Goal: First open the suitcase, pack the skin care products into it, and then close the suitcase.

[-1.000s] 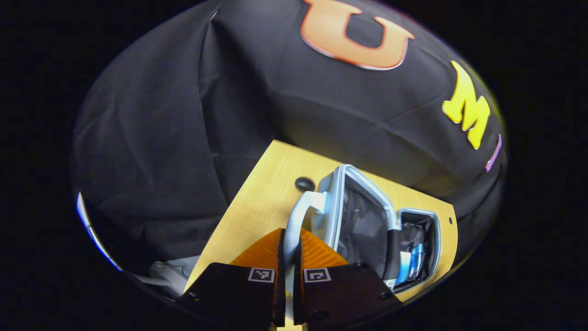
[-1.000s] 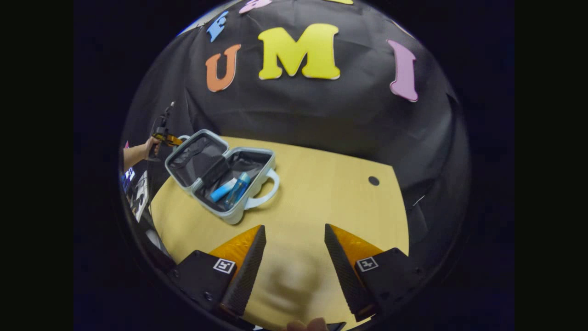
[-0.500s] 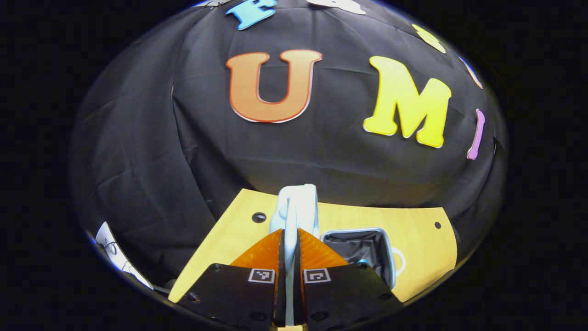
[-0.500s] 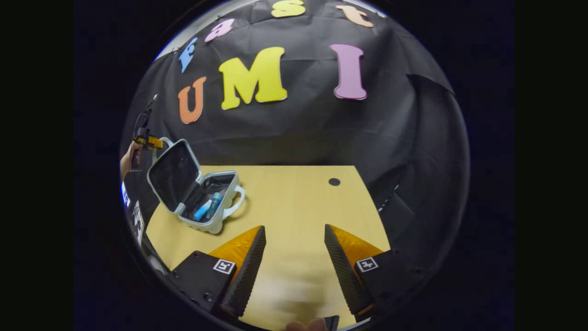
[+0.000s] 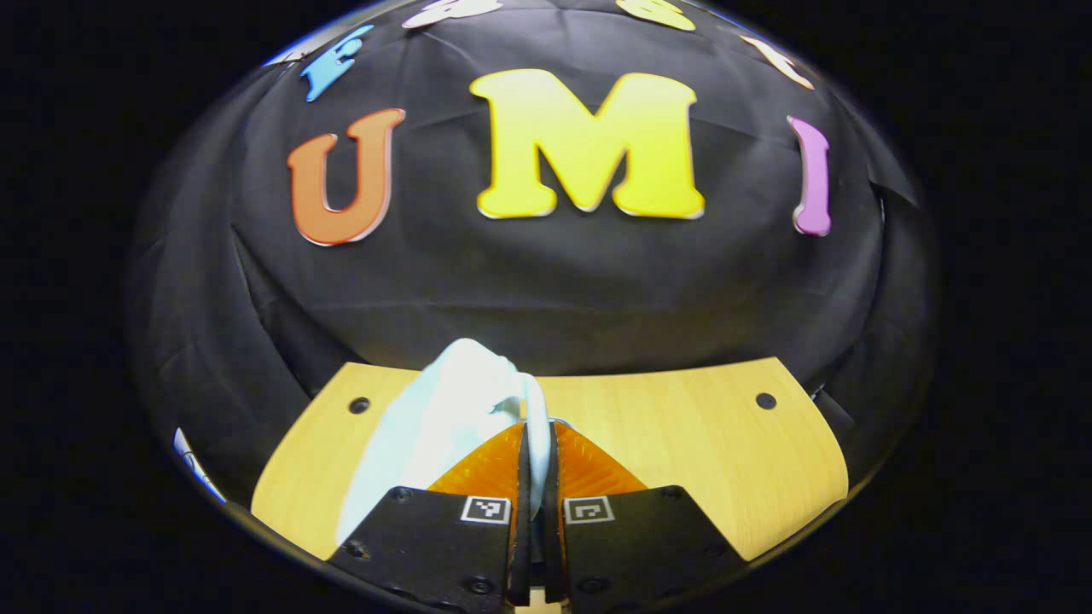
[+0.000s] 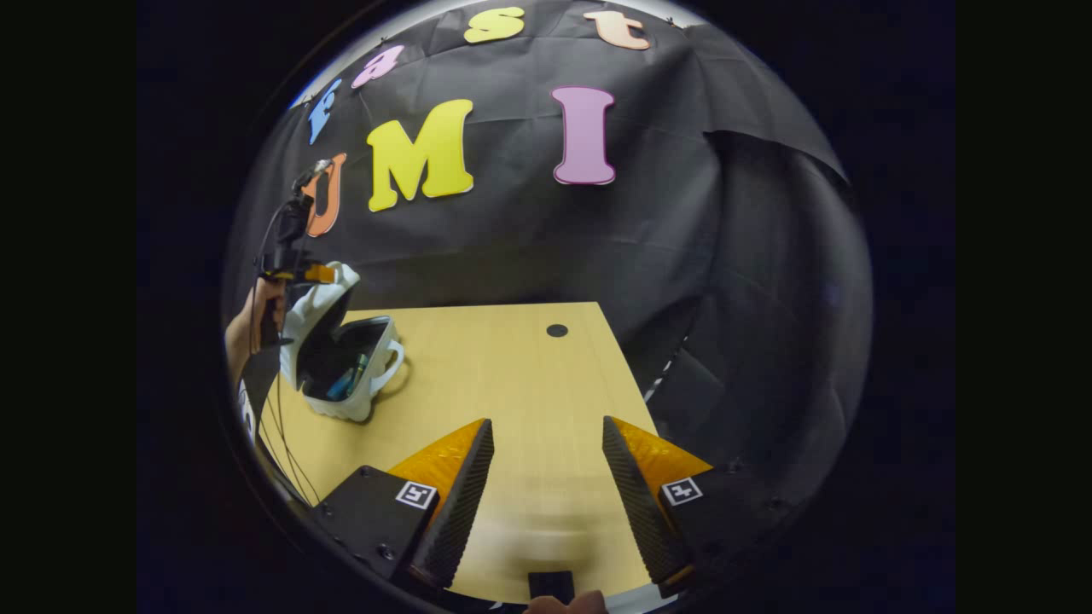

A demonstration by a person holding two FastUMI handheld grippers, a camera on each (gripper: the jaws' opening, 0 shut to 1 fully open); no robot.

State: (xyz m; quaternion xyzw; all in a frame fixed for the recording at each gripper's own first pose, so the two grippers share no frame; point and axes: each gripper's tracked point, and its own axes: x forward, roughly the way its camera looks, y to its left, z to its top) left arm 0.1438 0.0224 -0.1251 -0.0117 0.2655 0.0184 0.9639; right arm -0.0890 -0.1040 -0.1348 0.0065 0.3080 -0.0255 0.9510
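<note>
On the table, left tongs pinch the suitcase lid handle.

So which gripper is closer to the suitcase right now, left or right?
Left. The left gripper is shut on the handle of the suitcase lid. The right gripper hangs open over bare table, well apart from it.

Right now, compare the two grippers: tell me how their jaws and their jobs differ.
The left gripper has its jaws closed on the handle of the suitcase lid, which stands partly lowered. The right gripper has its jaws wide apart and holds nothing. The left gripper is at the suitcase; the right gripper hangs above bare table, well away from it. Both are hand-held.
</note>
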